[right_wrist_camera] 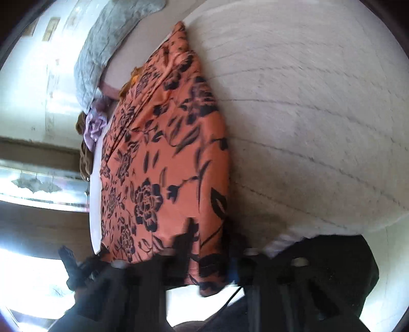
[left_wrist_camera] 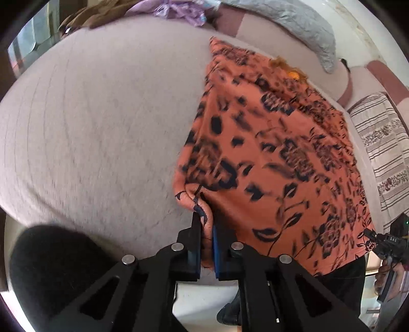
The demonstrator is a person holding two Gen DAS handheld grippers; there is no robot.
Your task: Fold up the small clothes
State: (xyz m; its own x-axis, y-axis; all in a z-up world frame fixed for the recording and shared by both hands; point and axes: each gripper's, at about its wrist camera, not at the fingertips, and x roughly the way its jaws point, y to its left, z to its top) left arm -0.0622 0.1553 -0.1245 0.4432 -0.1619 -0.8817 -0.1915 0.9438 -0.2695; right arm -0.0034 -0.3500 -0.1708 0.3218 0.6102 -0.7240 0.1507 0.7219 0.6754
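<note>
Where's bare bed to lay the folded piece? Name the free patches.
Free: the wide grey bedspread left of the orange floral garment, up to the purple and brown clothes at the far edge. Crowded: the strip beyond the garment, with the grey pillow and striped cloth.

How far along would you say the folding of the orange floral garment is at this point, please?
Done: the orange floral garment lies spread on the grey bed cover. In hand: the left tongs are shut on its near corner and the right tongs on the other near edge. Left: no finished fold shows yet, and the purple clothes wait.
</note>
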